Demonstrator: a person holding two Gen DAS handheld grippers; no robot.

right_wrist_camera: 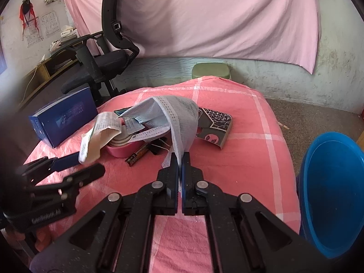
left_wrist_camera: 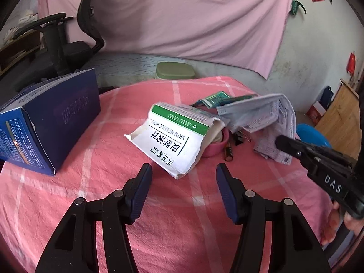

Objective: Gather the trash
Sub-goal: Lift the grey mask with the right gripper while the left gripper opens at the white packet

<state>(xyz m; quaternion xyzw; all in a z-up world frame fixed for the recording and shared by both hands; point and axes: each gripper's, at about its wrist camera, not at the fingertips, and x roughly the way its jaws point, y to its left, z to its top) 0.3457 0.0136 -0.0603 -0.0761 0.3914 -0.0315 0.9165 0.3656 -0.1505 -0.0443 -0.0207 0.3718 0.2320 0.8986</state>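
Face mask (right_wrist_camera: 175,113), pale blue, hangs stretched from the right claw (right_wrist_camera: 179,159), whose jaws are pinched tight on its lower end; its length runs up and away toward the pink dish (right_wrist_camera: 122,149). Blue bin (right_wrist_camera: 332,195) stands just right of that claw, nearest it. Left claw (left_wrist_camera: 184,170) gapes empty before the torn white carton (left_wrist_camera: 173,141).

1. A torn white-and-green carton (left_wrist_camera: 173,141), printed "SKIN NEEDLE ROLL…", lies crumpled and propped at a slant against a pink dish on the pink checked cloth.
2. A pale blue face mask (right_wrist_camera: 179,118) is lifted off the cloth, draped in an arch over the clutter, with one end hanging down.
3. A blue bin (right_wrist_camera: 334,193) stands open beside the table.
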